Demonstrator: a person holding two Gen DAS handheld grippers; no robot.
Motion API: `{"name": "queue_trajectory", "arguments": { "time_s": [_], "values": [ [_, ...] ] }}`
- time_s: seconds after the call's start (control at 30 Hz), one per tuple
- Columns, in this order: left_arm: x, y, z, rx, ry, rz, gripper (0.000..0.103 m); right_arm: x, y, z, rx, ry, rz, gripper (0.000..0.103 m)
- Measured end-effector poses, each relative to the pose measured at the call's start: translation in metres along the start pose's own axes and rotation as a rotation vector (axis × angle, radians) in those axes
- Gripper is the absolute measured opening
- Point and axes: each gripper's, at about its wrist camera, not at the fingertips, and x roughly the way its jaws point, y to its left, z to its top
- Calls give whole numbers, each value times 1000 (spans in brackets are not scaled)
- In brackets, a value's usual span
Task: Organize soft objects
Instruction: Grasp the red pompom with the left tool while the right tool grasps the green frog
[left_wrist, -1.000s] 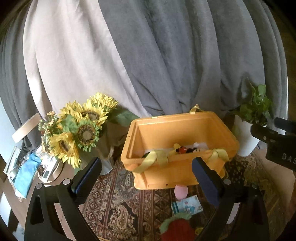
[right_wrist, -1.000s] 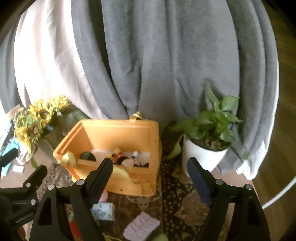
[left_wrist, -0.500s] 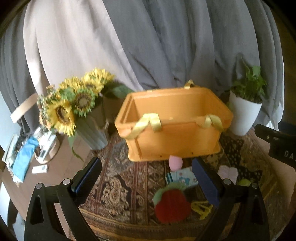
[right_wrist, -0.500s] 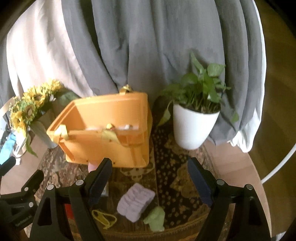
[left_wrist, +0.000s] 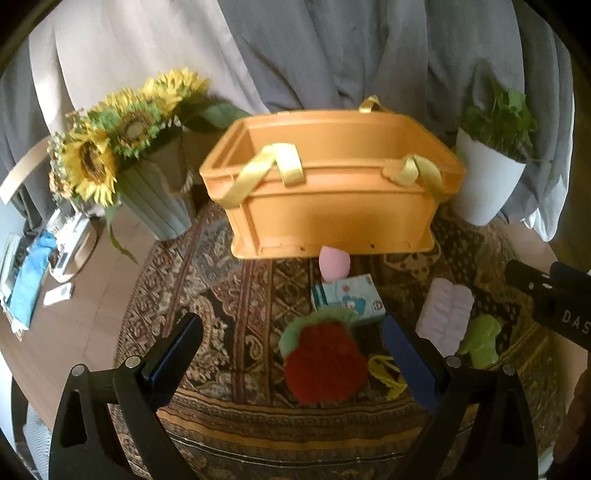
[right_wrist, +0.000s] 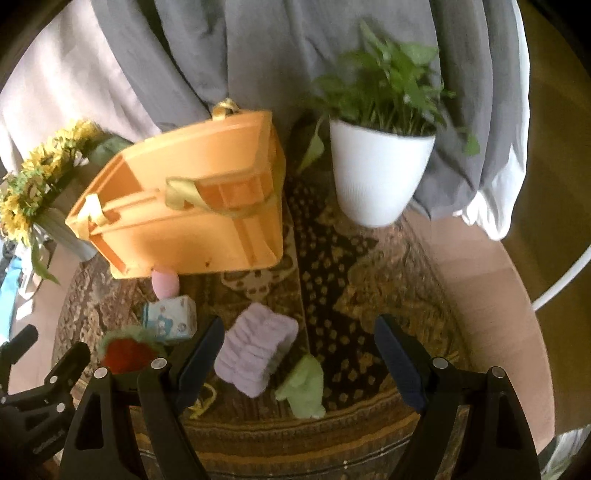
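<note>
Nearest, the left claw hangs wide open over the patterned rug, holding nothing. A red plush strawberry with a green top lies between its fingers, closer to the right one. A yellow cord lies just beside that finger. Just beyond the strawberry sits a small printed box, then a pink egg-shaped sponge touching the foot of the orange bin.

The right claw is also spread wide and empty. Between its fingers, toward the left one, lies a folded lilac cloth; a pale green soft toy lies just right of it. Farther ahead and left stands the bin, yellow straps draped over its rim. Ahead and right stands a white potted plant. Far left, sunflowers in a vase. Grey curtains hang behind everything.
</note>
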Motion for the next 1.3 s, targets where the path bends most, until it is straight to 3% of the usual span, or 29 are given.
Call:
{"name": "queue_trajectory", "arguments": {
  "time_s": [0.37,0.77,0.93,1.1,1.2,1.3],
  "values": [
    [42,-5,-12,-14,124,-21,100,49,-3,-26,43,206,16,84],
    [74,-13,-17,1,175,-12,98,81,-8,-49,67,308,6,84],
    [84,-12,-21,-12,206,-21,92,85,-5,-51,45,313,1,83],
    [93,-11,-25,-19,227,-40,78,91,-6,-52,29,312,-12,82],
    [98,-12,-27,-24,249,-70,72,93,-6,-52,23,308,-14,77],
    [99,-13,-29,-27,257,-91,60,94,-5,-52,8,305,-12,61]
  ]
}}
